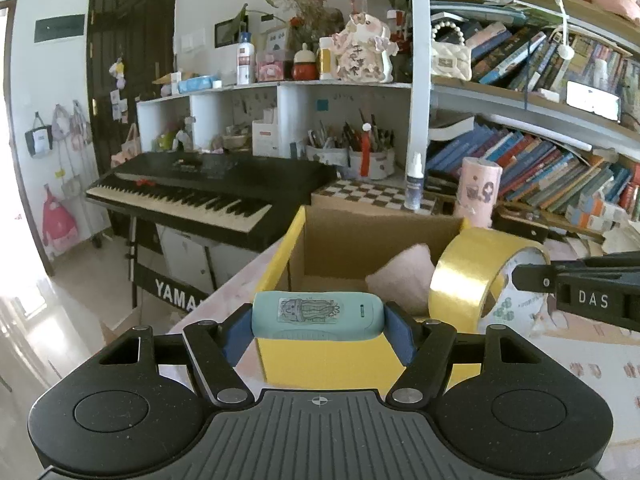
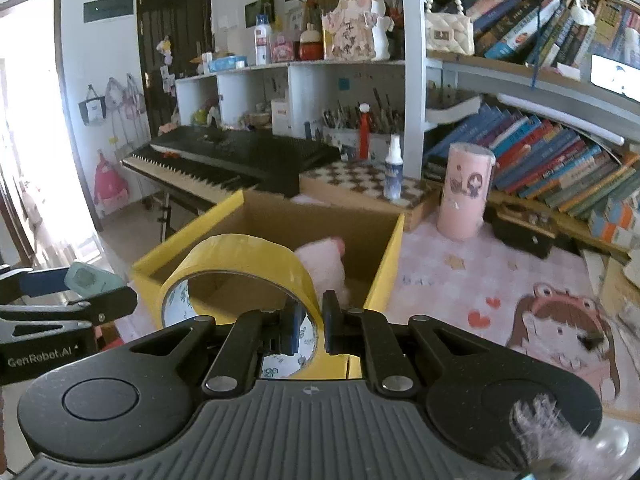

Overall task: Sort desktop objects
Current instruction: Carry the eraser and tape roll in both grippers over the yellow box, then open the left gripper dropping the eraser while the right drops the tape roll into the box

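A plush toy (image 2: 324, 264) lies in the box (image 2: 386, 264), keyboard (image 2: 224, 160) behind it

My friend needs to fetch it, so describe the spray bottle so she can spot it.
Find the white shelf post beside the books. At its foot lies a checkered board, and the spray bottle stands upright on it: small, white-capped, dark-labelled, far slimmer than the pink canister nearby.

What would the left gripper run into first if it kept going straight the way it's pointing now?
Probably the yellow cardboard box. The left gripper, shut on the teal device, points slightly downward at its open top, so it would likely pass the near rim and meet the inside or the pink plush, though depth is unclear.
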Tool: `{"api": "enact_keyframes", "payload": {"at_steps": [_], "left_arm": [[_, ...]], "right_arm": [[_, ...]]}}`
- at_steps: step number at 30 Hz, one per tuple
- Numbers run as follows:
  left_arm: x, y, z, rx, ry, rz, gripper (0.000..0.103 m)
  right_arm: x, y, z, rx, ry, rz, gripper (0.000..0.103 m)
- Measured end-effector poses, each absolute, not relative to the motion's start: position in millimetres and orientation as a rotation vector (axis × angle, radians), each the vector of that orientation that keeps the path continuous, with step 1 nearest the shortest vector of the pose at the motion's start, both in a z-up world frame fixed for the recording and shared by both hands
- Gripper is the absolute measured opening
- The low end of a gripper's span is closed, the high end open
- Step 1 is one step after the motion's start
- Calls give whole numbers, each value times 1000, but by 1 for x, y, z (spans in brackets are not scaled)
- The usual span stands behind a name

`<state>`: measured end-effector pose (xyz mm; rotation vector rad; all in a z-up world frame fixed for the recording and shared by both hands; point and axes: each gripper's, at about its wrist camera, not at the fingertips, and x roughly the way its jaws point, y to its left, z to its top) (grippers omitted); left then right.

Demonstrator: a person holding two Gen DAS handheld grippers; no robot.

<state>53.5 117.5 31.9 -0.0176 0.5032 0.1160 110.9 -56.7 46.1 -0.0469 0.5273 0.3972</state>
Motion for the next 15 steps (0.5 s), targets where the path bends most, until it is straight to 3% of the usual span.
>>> {"api": "enact_keyframes", "payload": {"at_steps": [15], "left_arm": [[127,102,13,19,586,148,69]], "right_arm": [[193,-49,38,-140,532,478,10]]}}
